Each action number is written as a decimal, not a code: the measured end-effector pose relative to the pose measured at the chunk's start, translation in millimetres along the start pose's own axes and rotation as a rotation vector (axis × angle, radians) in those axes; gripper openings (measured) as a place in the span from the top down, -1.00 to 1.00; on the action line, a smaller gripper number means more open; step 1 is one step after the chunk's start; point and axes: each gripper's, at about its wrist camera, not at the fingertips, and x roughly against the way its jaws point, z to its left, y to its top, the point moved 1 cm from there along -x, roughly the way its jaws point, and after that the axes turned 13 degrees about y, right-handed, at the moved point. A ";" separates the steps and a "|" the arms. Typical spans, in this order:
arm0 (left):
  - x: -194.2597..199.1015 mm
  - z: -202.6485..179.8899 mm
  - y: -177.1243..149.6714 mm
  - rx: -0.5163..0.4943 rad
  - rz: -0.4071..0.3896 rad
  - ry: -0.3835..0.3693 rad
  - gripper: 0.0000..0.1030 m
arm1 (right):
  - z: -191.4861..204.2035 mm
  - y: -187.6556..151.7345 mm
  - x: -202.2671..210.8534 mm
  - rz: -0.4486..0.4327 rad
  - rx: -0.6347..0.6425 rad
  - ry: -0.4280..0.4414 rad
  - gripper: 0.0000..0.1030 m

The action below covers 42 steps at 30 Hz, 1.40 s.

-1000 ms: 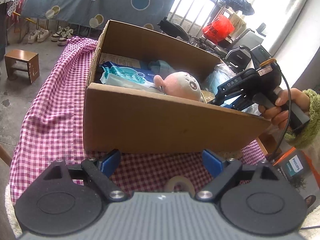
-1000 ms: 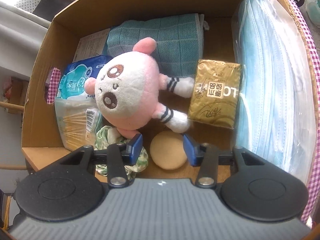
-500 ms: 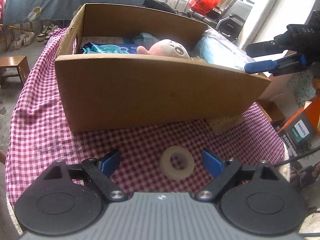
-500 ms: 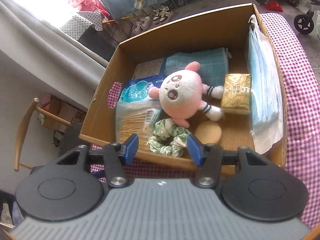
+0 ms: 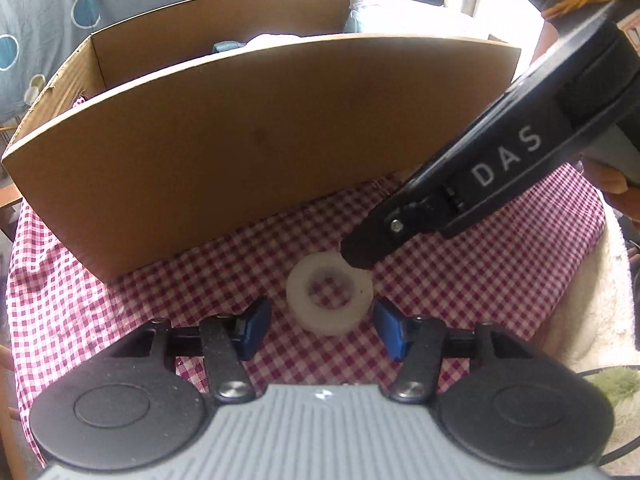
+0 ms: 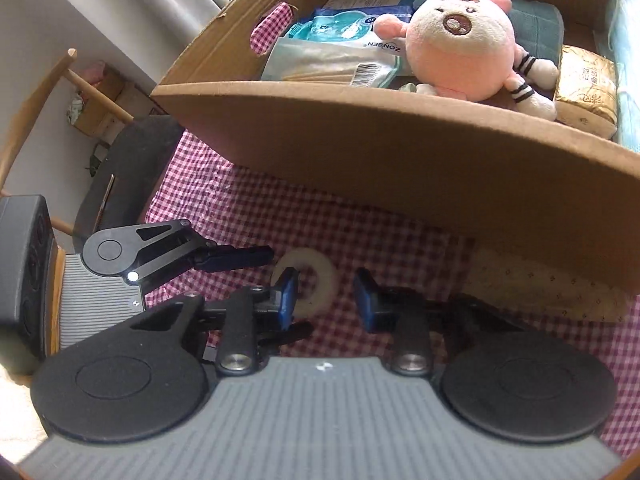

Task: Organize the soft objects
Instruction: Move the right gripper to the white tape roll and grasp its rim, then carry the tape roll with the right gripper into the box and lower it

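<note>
A white tape-like ring (image 5: pixel 329 298) lies flat on the checked cloth in front of the cardboard box (image 5: pixel 248 136). My left gripper (image 5: pixel 322 328) is open, its blue pads on either side of the ring, not touching. My right gripper (image 6: pixel 326 294) is open and low over the same ring (image 6: pixel 316 280); its finger tip reaches the ring's far edge in the left wrist view (image 5: pixel 360 250). The box (image 6: pixel 400 136) holds a pink plush doll (image 6: pixel 460 44), a gold tissue pack (image 6: pixel 584 84) and wipes packs (image 6: pixel 340 28).
A red-and-white checked cloth (image 5: pixel 100 312) covers the table. A beige patterned pad (image 6: pixel 552 284) lies under the box's right corner. A wooden chair (image 6: pixel 52 92) and dark bag stand left of the table. A fluffy white edge (image 5: pixel 600 300) lies at right.
Both grippers came down from over the box to the ring on the cloth. The right one left the box and now meets the left gripper at the ring.
</note>
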 end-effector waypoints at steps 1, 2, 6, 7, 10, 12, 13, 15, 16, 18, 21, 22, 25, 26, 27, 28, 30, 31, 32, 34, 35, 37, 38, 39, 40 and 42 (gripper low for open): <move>-0.7 -3.2 0.5 -0.006 -0.007 0.009 -0.09 | 1.7 0.8 -7.0 0.018 0.023 -0.010 0.50; -1.3 -5.4 1.2 -0.009 -0.010 0.012 -0.05 | 2.5 1.3 -13.4 0.033 0.038 -0.017 0.53; -1.5 -10.2 2.1 -0.021 -0.029 0.020 0.07 | 3.8 3.1 -31.7 0.084 0.076 -0.039 0.64; -1.5 -11.0 2.6 -0.021 -0.032 0.022 0.07 | 5.2 2.1 -35.9 0.094 0.087 -0.040 0.67; 3.9 -9.6 3.4 -0.006 -0.048 0.013 0.08 | 6.4 0.7 -38.8 0.095 0.103 -0.040 0.69; 16.7 -6.4 6.0 0.004 -0.076 0.011 0.08 | 6.0 0.7 -34.8 0.083 0.094 -0.035 0.70; 25.1 -4.0 8.0 0.009 -0.094 0.011 0.08 | 7.1 0.6 -31.2 0.074 0.089 -0.029 0.70; 44.6 2.2 14.5 0.023 -0.144 0.011 0.07 | 12.5 0.0 -19.0 0.046 0.091 -0.013 0.68; 53.6 4.5 18.4 0.028 -0.168 0.013 0.07 | 18.6 -0.4 -8.4 0.022 0.100 -0.004 0.66; 71.5 8.9 28.9 0.035 -0.220 0.020 0.07 | 30.4 1.1 11.0 -0.022 0.125 0.007 0.66; 91.8 12.4 49.1 0.036 -0.293 0.027 0.07 | 44.8 7.3 40.6 -0.094 0.162 0.019 0.66; 96.7 12.7 57.5 0.033 -0.311 0.026 0.07 | 48.6 11.1 52.7 -0.122 0.173 0.024 0.65; 101.9 13.2 88.7 0.019 -0.345 -0.003 0.07 | 52.3 23.7 82.8 -0.193 0.193 0.034 0.69; 100.0 13.1 98.4 0.011 -0.347 -0.015 0.07 | 51.1 28.5 91.8 -0.212 0.193 0.031 0.69; 94.4 12.8 112.0 0.002 -0.342 -0.033 0.07 | 49.1 34.0 100.1 -0.227 0.192 0.027 0.69; 89.0 12.2 124.7 -0.004 -0.330 -0.054 0.07 | 45.7 39.8 109.2 -0.241 0.190 0.018 0.69; 75.6 10.3 145.1 -0.013 -0.291 -0.095 0.08 | 38.1 51.2 121.5 -0.252 0.190 -0.012 0.69; 62.7 7.7 158.0 -0.021 -0.258 -0.124 0.08 | 31.3 58.4 127.2 -0.249 0.182 -0.033 0.69; 54.0 5.4 167.2 -0.025 -0.234 -0.144 0.08 | 24.2 65.7 130.7 -0.240 0.167 -0.048 0.69; 25.8 1.2 185.6 -0.030 -0.161 -0.196 0.08 | 7.1 78.4 134.6 -0.209 0.141 -0.075 0.69; 15.8 -1.2 192.1 -0.028 -0.129 -0.216 0.08 | -2.6 84.4 136.0 -0.190 0.123 -0.086 0.69; -11.9 -5.8 200.7 -0.021 -0.051 -0.258 0.08 | -24.8 94.9 135.7 -0.142 0.083 -0.110 0.69; -24.3 -8.4 203.4 -0.020 -0.018 -0.274 0.08 | -33.9 98.9 134.5 -0.119 0.070 -0.118 0.69; -33.6 -10.3 205.0 -0.019 0.009 -0.281 0.08 | -43.8 102.6 132.4 -0.092 0.059 -0.127 0.69; -40.7 -12.9 206.6 -0.024 0.026 -0.284 0.08 | -54.0 105.4 130.0 -0.066 0.046 -0.136 0.69; -53.1 -19.1 208.2 -0.032 0.055 -0.285 0.08 | -71.8 109.3 122.6 -0.019 0.028 -0.147 0.69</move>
